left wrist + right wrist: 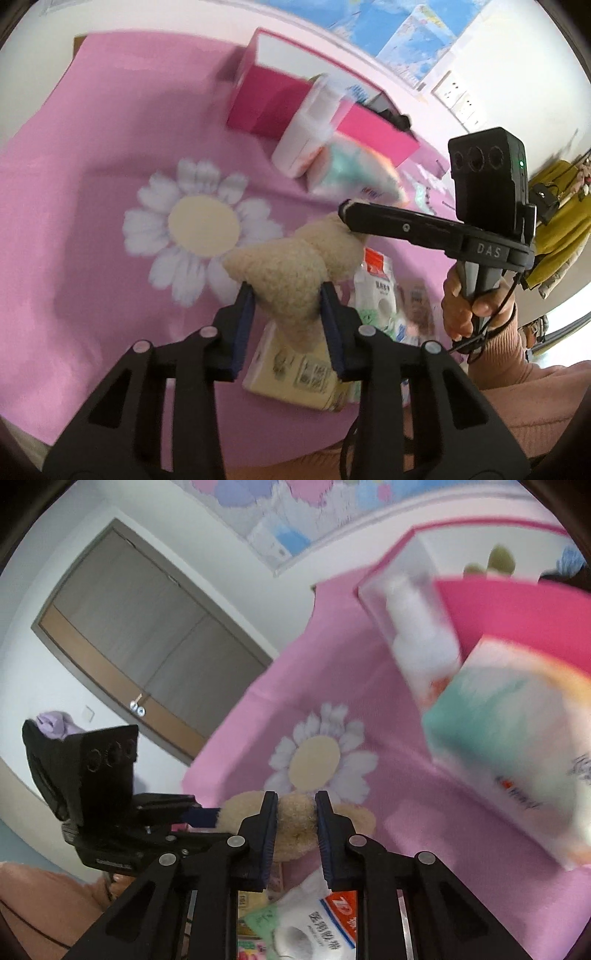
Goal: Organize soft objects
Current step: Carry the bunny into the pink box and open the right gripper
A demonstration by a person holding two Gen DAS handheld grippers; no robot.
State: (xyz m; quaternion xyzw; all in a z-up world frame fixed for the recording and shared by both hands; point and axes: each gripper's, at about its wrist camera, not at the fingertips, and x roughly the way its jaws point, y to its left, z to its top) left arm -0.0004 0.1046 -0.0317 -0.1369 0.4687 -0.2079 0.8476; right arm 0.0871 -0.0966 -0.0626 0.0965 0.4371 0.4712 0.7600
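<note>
My left claw (286, 308) pinches one end of the beige plush toy (284, 273), my right claw (295, 812) clamps the other end, so I hold it with both, lifted over the pink bench (92, 147). The pink box (266, 99) behind looks to hold a few items already. Tissue packs (295, 380) and a cotton bag (317, 919) below remain unsorted; I judge the job partway.

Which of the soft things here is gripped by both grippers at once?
The beige fleece piece: the left gripper pinches one end, the right gripper the other. The packets below it and by the pink box lie free.
</note>
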